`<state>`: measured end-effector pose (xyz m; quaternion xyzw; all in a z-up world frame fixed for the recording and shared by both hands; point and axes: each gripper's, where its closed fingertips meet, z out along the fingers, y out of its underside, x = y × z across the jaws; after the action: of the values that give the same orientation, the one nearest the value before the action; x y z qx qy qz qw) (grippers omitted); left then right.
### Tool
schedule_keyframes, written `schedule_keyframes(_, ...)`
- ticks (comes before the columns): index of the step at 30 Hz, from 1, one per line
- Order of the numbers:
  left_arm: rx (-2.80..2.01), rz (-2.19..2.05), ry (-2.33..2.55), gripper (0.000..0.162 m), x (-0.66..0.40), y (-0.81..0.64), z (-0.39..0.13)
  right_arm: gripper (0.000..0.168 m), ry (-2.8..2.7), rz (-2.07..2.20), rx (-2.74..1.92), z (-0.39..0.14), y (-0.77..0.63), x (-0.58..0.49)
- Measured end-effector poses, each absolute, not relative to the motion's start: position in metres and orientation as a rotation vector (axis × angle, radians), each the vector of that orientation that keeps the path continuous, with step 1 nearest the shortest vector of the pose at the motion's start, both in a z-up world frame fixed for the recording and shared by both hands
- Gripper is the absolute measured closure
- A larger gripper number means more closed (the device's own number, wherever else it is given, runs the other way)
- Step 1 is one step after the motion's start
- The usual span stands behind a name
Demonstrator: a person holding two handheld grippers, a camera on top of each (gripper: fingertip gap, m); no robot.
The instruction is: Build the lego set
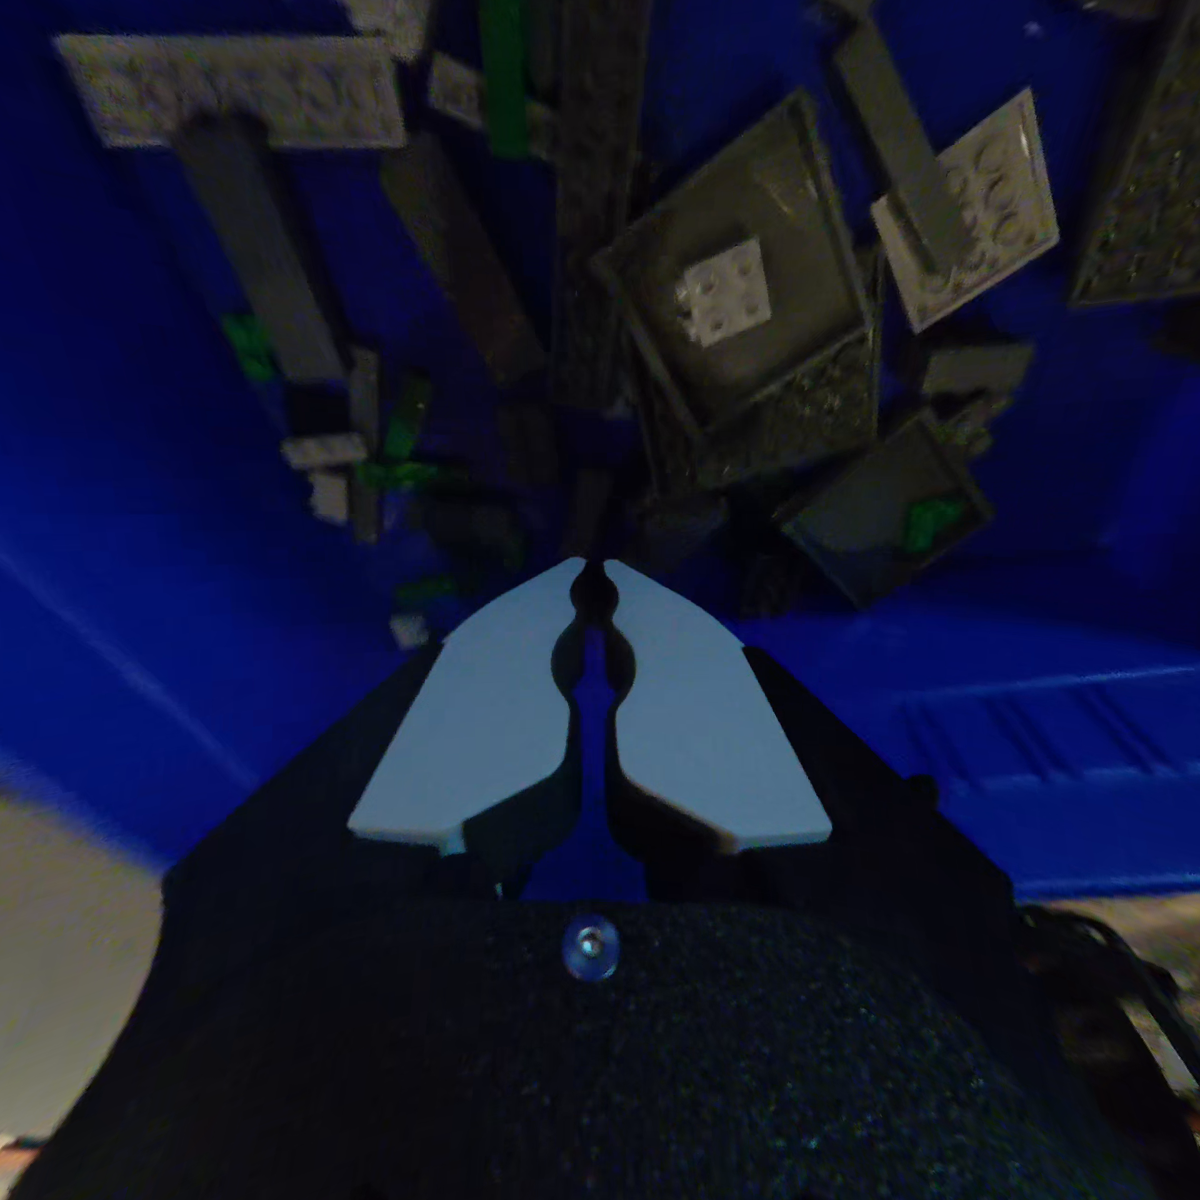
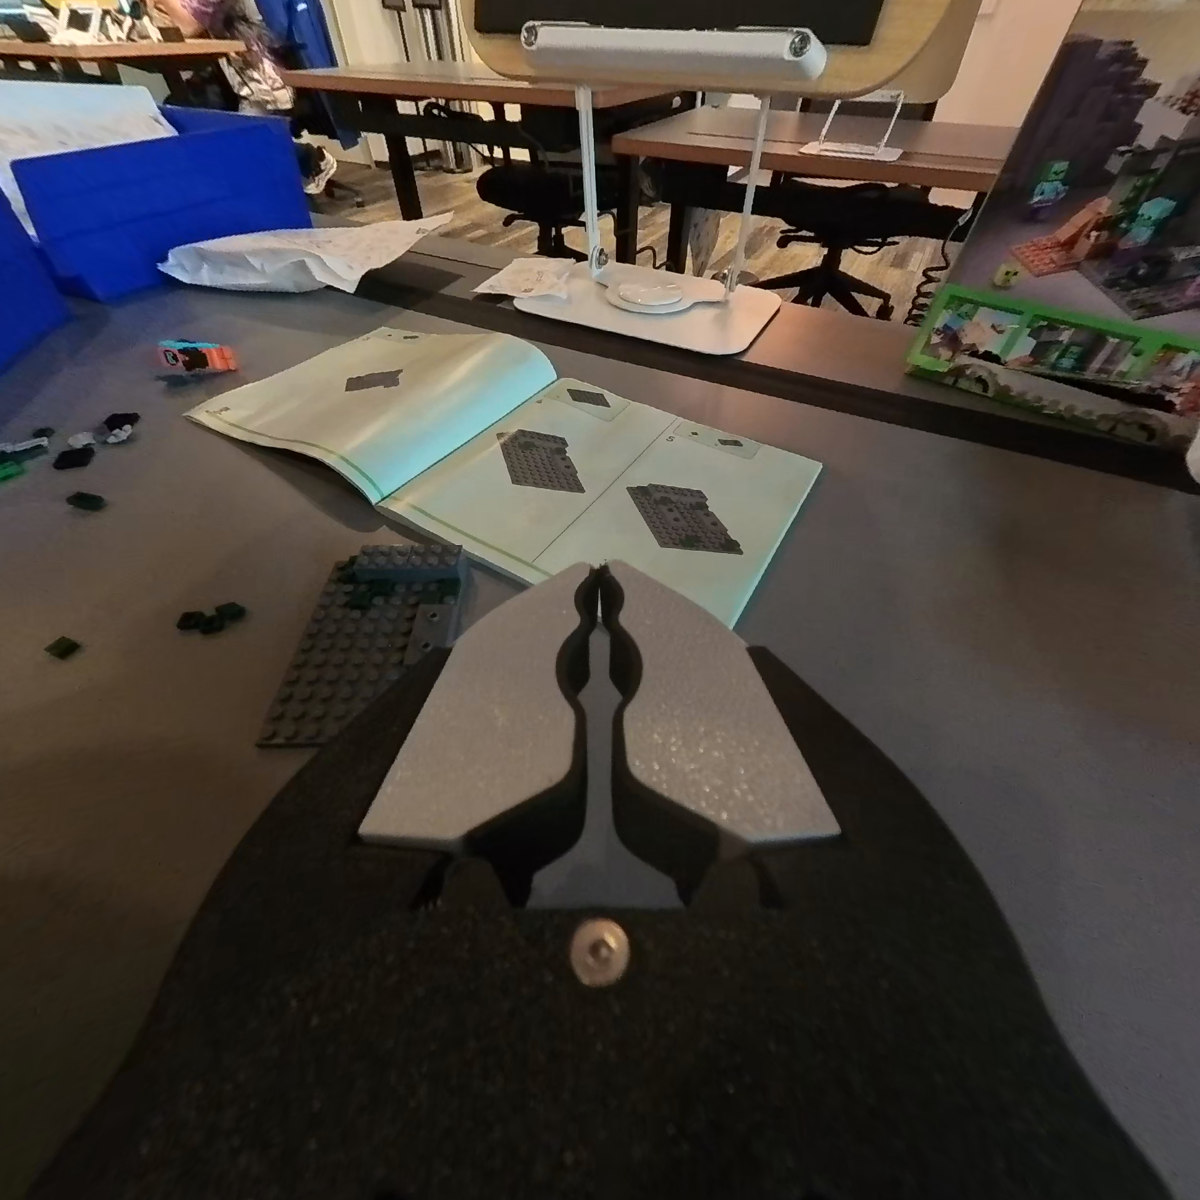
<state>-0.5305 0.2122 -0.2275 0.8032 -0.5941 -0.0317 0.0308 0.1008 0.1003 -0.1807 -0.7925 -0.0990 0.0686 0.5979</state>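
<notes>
Grey-padded, the left gripper (image 1: pixel 594 568) is reaching into 1 blue bin (image 1: pixel 130 519) of loose grey, dark and green Lego pieces (image 1: pixel 734 292), its jaws pinched together; whether it is holding a piece is unclear. The right gripper (image 2: pixel 600 571), jaws closed and empty, is hovering over 1 open instruction booklet (image 2: pixel 493 454), beside 1 dark studded baseplate (image 2: pixel 350 649) on the table (image 2: pixel 974 649).

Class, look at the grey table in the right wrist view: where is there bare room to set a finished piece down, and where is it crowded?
Free: the table right of the instruction booklet, below the Lego box. A smaller bare patch lies left of the dark baseplate. Crowded: the far left, with scattered small bricks.
</notes>
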Motion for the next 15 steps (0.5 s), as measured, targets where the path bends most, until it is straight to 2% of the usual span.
schedule_keyframes(1,2.503,-0.109,-1.837,0.161,-0.532,0.214,-0.222,0.168,-0.232,0.157,-1.841,-0.181,0.1,0.101)
schedule_keyframes(4,2.582,-0.151,-1.845,0.145,-0.537,0.223,-0.209,0.168,-0.235,0.152,-1.843,-0.182,0.1,0.1)
schedule_keyframes(15,2.651,-0.058,-1.97,0.137,-0.495,0.248,-0.222,0.168,-0.233,0.132,-1.853,-0.183,0.101,0.101)
